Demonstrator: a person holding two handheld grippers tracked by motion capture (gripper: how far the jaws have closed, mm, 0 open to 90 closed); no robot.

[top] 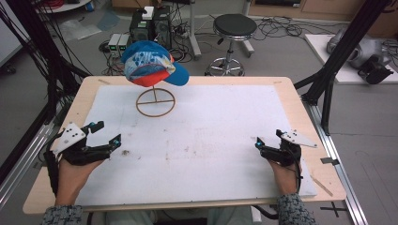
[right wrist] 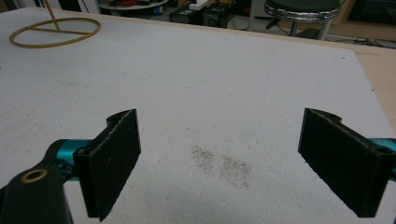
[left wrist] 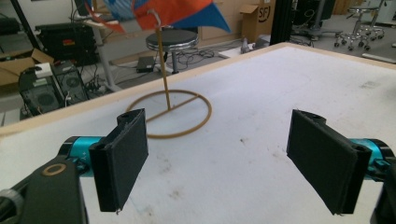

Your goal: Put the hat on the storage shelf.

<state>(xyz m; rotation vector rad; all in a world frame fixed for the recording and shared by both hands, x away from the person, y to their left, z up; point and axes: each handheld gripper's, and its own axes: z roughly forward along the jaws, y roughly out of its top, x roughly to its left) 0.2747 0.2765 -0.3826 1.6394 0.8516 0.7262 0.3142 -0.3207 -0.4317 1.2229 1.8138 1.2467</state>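
I see the table (top: 291,93) under its white mat (top: 211,140), near corners cut off in the high view. The cap (top: 152,63) sits on the wire stand (top: 155,101) near the far edge, left of centre; my left gripper view crops its crown. Left gripper (top: 107,132) near the left edge and right gripper (top: 268,140) near the right both gape, holding nothing.

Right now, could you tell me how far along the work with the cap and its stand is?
The cap already sits on the wire stand at the far left of the table. Nothing is in hand: the left gripper and right gripper rest open near the front edge. Any handling of the cap is not yet begun.
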